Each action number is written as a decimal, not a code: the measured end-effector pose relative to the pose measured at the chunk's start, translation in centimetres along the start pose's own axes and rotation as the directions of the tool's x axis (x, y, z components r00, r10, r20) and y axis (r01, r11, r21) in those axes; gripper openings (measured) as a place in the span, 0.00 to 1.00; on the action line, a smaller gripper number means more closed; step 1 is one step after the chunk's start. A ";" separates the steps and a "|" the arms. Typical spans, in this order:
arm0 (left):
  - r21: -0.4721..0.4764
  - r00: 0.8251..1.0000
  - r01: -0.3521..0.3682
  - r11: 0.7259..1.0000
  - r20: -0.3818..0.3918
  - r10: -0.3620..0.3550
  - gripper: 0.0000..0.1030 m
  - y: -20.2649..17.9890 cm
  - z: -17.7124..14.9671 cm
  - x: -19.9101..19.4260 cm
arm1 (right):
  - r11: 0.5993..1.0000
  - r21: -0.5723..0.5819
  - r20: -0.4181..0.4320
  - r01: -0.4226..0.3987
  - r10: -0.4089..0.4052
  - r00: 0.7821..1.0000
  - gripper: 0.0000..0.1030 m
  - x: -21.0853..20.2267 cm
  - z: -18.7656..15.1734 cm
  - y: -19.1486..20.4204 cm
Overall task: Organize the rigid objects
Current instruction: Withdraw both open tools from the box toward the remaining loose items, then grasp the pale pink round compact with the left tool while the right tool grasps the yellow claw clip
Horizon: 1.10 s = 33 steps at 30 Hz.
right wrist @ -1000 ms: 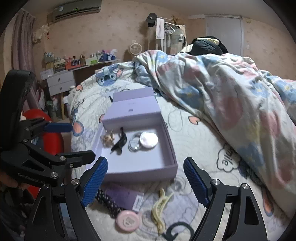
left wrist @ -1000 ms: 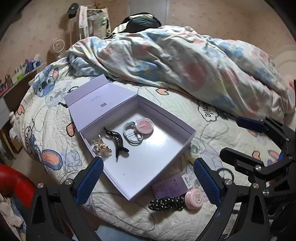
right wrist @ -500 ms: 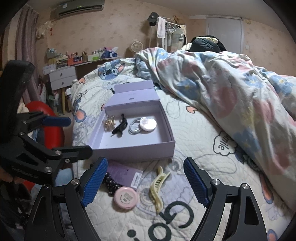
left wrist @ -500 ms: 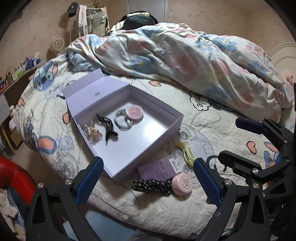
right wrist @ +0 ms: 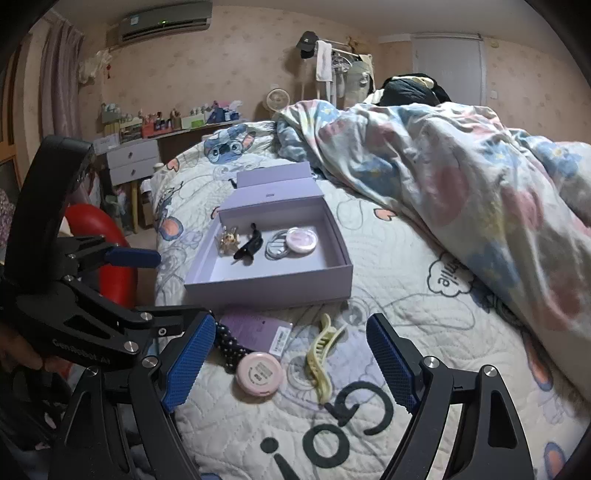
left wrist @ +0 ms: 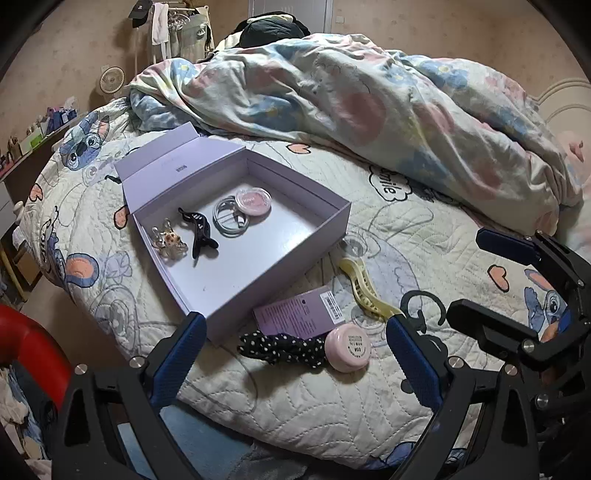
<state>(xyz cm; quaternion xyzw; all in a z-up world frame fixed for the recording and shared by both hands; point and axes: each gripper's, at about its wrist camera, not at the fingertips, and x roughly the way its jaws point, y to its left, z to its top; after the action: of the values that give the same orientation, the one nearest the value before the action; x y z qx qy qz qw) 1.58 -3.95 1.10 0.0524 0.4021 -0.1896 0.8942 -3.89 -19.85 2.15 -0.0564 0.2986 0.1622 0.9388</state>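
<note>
Left claw (left wrist: 291, 354): jaws stood wide apart, empty, touching nothing.
Pink compact (right wrist: 259, 373): lay on the bed between the right claw's fingers; looked light, stiff, smooth-sided; best pinched across its rim.
Yellow hair clip (right wrist: 322, 354): just right of it, springy.
Right claw (right wrist: 291, 360): spread wide, empty.

Pink papered walls (right wrist: 229, 55), air conditioner (right wrist: 166, 20), cluttered shelf (right wrist: 166, 123), white door (right wrist: 447, 70)
</note>
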 end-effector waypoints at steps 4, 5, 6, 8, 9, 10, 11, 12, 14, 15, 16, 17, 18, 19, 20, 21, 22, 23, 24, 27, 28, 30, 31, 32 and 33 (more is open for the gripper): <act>-0.010 1.000 -0.006 1.000 -0.022 0.006 0.96 -0.5 -0.8 0.7 | 1.000 0.013 -0.006 -0.001 0.001 1.000 0.82 0.2 -0.8 -0.4; -0.011 1.000 -0.004 1.000 -0.030 0.004 0.96 -0.6 -0.9 0.9 | 1.000 0.019 -0.007 -0.003 0.003 1.000 0.82 0.2 -1.1 -0.6; -0.012 0.999 -0.004 1.000 -0.038 0.003 0.96 -0.7 -1.1 1.2 | 1.000 0.027 -0.008 -0.008 0.008 1.000 0.82 0.3 -1.4 -0.7; -0.014 0.999 -0.007 1.000 -0.052 0.006 0.96 -0.8 -1.5 1.6 | 0.999 0.035 -0.010 -0.013 0.013 1.000 0.82 0.3 -1.8 -0.9; -0.019 0.998 -0.006 1.000 -0.059 0.005 0.96 -0.8 -1.7 1.9 | 0.999 0.040 -0.013 -0.014 0.015 1.000 0.82 0.4 -2.0 -1.1; -0.024 0.998 -0.005 1.000 -0.064 0.003 0.96 -0.8 -1.9 2.0 | 0.999 0.044 -0.016 -0.014 0.015 1.000 0.82 0.5 -2.2 -1.2; -0.031 0.998 -0.002 1.000 -0.070 0.000 0.96 -0.8 -2.1 2.2 | 0.999 0.049 -0.020 -0.014 0.015 1.000 0.82 0.6 -2.4 -1.3; -0.037 0.997 0.002 0.999 -0.076 -0.005 0.96 -0.8 -2.3 2.5 | 0.998 0.056 -0.023 -0.016 0.017 1.000 0.82 0.7 -2.7 -1.5; -0.045 0.997 0.002 0.999 -0.080 -0.005 0.96 -0.8 -2.6 2.8 | 0.997 0.069 -0.033 -0.019 0.021 0.999 0.82 0.9 -3.1 -1.8; -0.046 0.997 -0.003 0.999 -0.083 -0.001 0.96 -0.8 -2.8 3.0 | 0.997 0.077 -0.041 -0.019 0.022 0.999 0.82 1.1 -3.3 -2.0; -0.047 0.996 -0.005 0.999 -0.084 0.001 0.96 -0.9 -2.9 3.1 | 0.996 0.083 -0.051 -0.018 0.022 0.998 0.82 1.4 -3.6 -2.1; -0.048 0.996 -0.005 0.999 -0.085 0.001 0.96 -0.9 -3.1 3.3 | 0.996 0.085 -0.055 -0.017 0.022 0.998 0.82 1.5 -3.8 -2.2; -0.048 0.996 -0.004 0.999 -0.086 -0.001 0.96 -1.0 -3.2 3.4 | 0.996 0.088 -0.062 -0.015 0.020 0.998 0.82 1.8 -4.0 -2.3; -0.049 0.996 -0.002 0.999 -0.089 -0.002 0.96 -1.0 -3.4 3.6 | 0.996 0.091 -0.069 -0.011 0.017 0.997 0.82 2.0 -4.2 -2.4; -0.050 0.996 -0.002 0.999 -0.093 -0.002 0.96 -1.0 -3.5 3.8 | 0.996 0.093 -0.074 -0.008 0.015 0.997 0.82 2.1 -4.4 -2.5; -0.050 0.995 -0.003 0.999 -0.097 -0.002 0.96 -1.0 -3.7 4.0 | 0.995 0.097 -0.081 -0.005 0.013 0.997 0.82 2.3 -4.6 -2.7; -0.050 0.995 -0.004 0.999 -0.100 -0.002 0.96 -1.0 -3.9 4.2 | 0.994 0.105 -0.089 -0.003 0.012 0.996 0.82 2.6 -4.8 -2.9; -0.050 0.995 -0.003 0.999 -0.104 -0.002 0.96 -1.0 -4.0 4.4 | 0.994 0.111 -0.095 -0.002 0.013 0.995 0.82 2.7 -5.0 -3.0; -0.049 0.994 -0.001 0.999 -0.109 -0.004 0.96 -1.0 -4.1 4.6 | 0.993 0.118 -0.103 -0.002 0.014 0.995 0.82 2.9 -5.1 -3.2; -0.047 0.993 0.012 0.999 -0.114 -0.017 0.96 -1.0 -4.4 5.1 | 0.991 0.135 -0.126 0.010 0.007 0.992 0.82 3.5 -5.6 -3.7; -0.045 0.993 0.015 0.999 -0.114 -0.021 0.96 -1.1 -4.5 5.3 | 0.990 0.138 -0.133 0.014 0.005 0.991 0.82 3.8 -5.7 -3.8; -0.040 0.993 0.021 0.999 -0.116 -0.026 0.96 -1.1 -4.6 5.5 | 0.989 0.145 -0.147 0.019 0.003 0.989 0.82 4.2 -5.9 -4.1; -0.037 0.993 0.025 0.999 -0.117 -0.029 0.96 -1.2 -4.7 5.6 | 0.989 0.148 -0.154 0.020 0.003 0.988 0.82 4.5 -5.9 -4.3; -0.032 0.992 0.031 0.999 -0.118 -0.034 0.96 -1.3 -4.7 5.8 | 0.988 0.151 -0.163 0.022 0.003 0.987 0.82 4.8 -6.0 -4.4; -0.026 0.992 0.032 0.999 -0.119 -0.035 0.96 -1.3 -4.8 5.9 | 0.988 0.152 -0.168 0.022 0.004 0.986 0.82 5.0 -6.1 -4.6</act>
<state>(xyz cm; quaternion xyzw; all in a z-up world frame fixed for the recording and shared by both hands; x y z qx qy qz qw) 1.30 -5.70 -6.38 0.0463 0.4579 -0.1964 0.8658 -1.79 -24.01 -5.65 0.0012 0.3880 0.1291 0.9126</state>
